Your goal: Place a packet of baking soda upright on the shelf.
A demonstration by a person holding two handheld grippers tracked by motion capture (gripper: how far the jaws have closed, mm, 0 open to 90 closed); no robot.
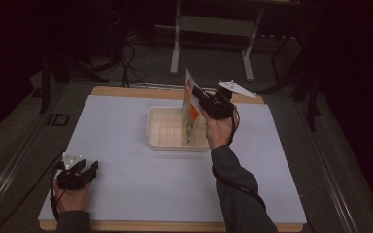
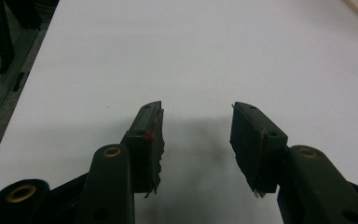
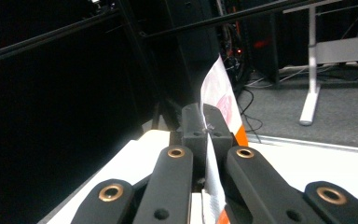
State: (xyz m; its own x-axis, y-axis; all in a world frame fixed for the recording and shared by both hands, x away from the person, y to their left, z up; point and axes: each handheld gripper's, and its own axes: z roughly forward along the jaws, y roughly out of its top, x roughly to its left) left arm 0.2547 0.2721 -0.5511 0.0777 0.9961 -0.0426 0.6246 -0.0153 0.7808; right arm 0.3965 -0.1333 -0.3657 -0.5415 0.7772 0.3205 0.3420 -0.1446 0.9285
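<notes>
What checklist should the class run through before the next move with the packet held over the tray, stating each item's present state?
1. Right hand-held gripper has a firm hold on the packet: ok; the right gripper view shows the jaws shut on its sheet.
2. Packet is over the tray: ok; its lower end hangs inside the tray's right part.
3. Packet is free of the tray floor: cannot tell; the bottom edge is hidden behind the hand.
4. Left hand-held gripper is free: ok; jaws apart, nothing between them.
5. Left hand-held gripper is out of the way: ok; it rests at the table near-left corner, far from the tray.
6. Tray compartments are empty: cannot tell; the picture is too dim.
</notes>
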